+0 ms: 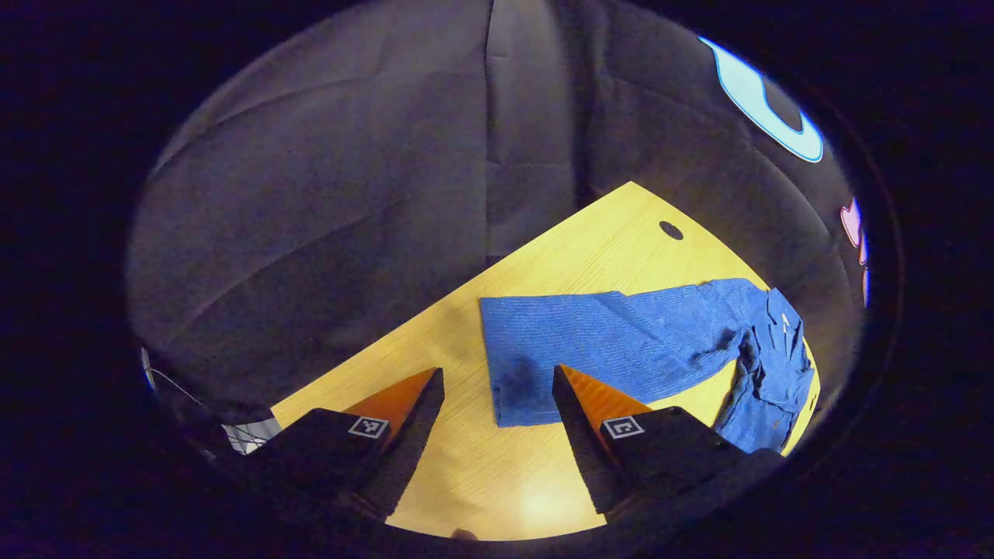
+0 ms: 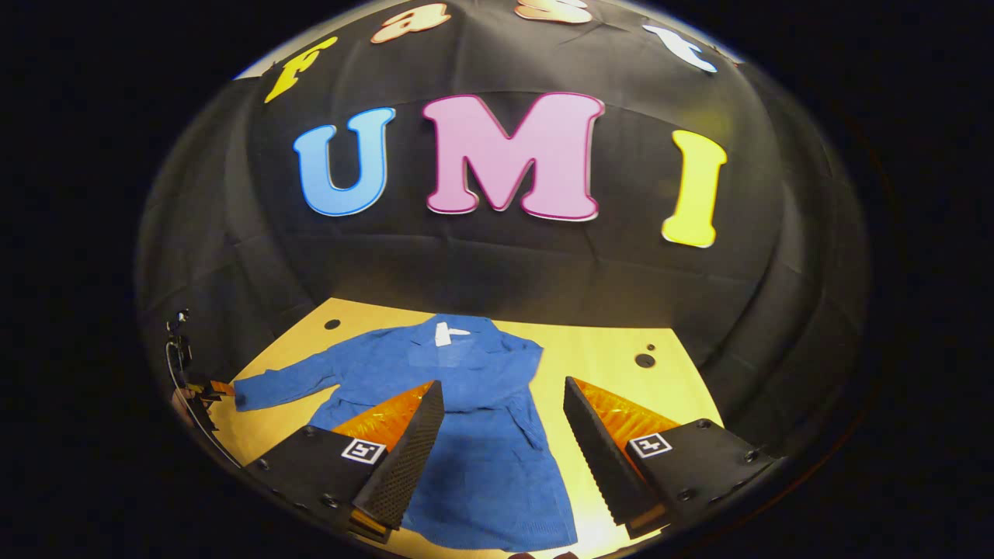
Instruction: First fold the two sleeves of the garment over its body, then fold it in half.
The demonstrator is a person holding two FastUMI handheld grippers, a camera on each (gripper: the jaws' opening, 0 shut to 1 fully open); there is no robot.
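A blue long-sleeved garment (image 2: 481, 450) lies flat on the yellow wooden table (image 2: 621, 341), its collar with a white tag (image 2: 448, 334) at the far side. One sleeve (image 2: 287, 380) stretches out to the left. The other side looks folded in along the body. My right gripper (image 2: 503, 382) hovers open over the garment's body. In the left gripper view the stretched sleeve (image 1: 621, 341) runs from the bunched body (image 1: 776, 373) to its cuff (image 1: 516, 392). My left gripper (image 1: 497, 371) is open at that cuff, which lies just beyond and partly between the fingers.
The table has round dark holes (image 1: 671, 230) (image 2: 644, 359) (image 2: 332, 324) near its far corners. Black cloth wall stands close behind the table on both far sides. Bare wood (image 1: 466, 481) lies in front of the cuff. The left gripper (image 2: 203, 392) sits at the table's left edge.
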